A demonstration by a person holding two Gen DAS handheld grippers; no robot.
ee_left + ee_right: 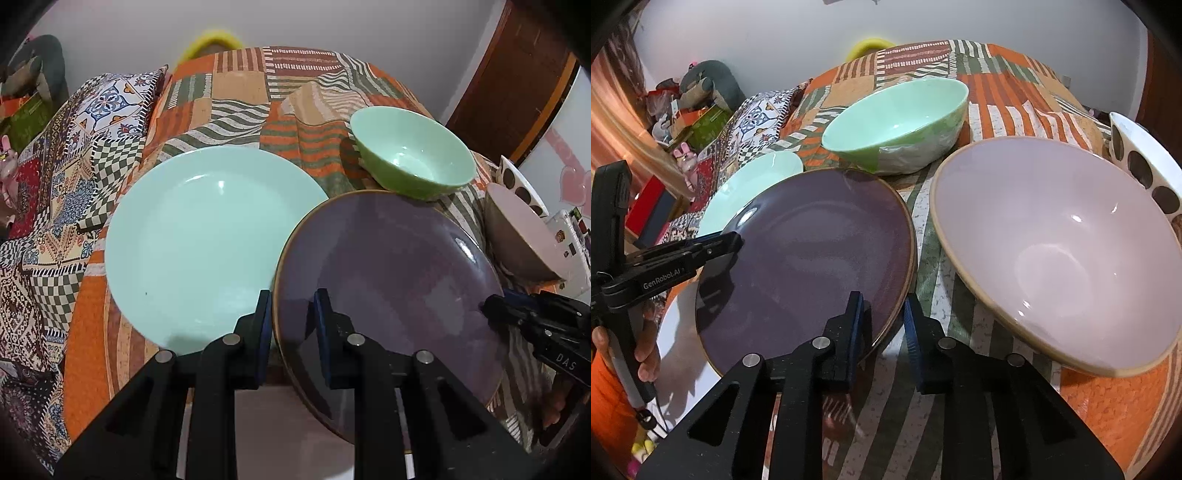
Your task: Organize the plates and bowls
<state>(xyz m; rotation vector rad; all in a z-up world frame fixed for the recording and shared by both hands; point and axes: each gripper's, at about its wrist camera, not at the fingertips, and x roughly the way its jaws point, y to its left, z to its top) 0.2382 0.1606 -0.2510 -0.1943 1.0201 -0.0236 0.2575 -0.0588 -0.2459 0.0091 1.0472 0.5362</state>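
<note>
A purple plate (388, 280) with a tan rim is held from both sides, tilted a little above the patchwork cloth. My left gripper (292, 314) is shut on its near-left rim. My right gripper (884, 314) is shut on the rim of the purple plate (805, 258) at its near-right side. Each gripper shows in the other's view: the right gripper (489, 306) at the plate's right rim, the left gripper (733, 240) at its left rim. A mint plate (207, 240) lies flat to the left, its right edge hidden behind the purple one.
A green bowl (413, 155) stands behind the plates. On the right, a large lilac bowl (1060, 251) stands close to the purple plate, with a white bowl with brown dots (1145, 158) behind it. A patterned pillow (85, 147) lies along the left edge. A hand (646, 354) grips the left tool.
</note>
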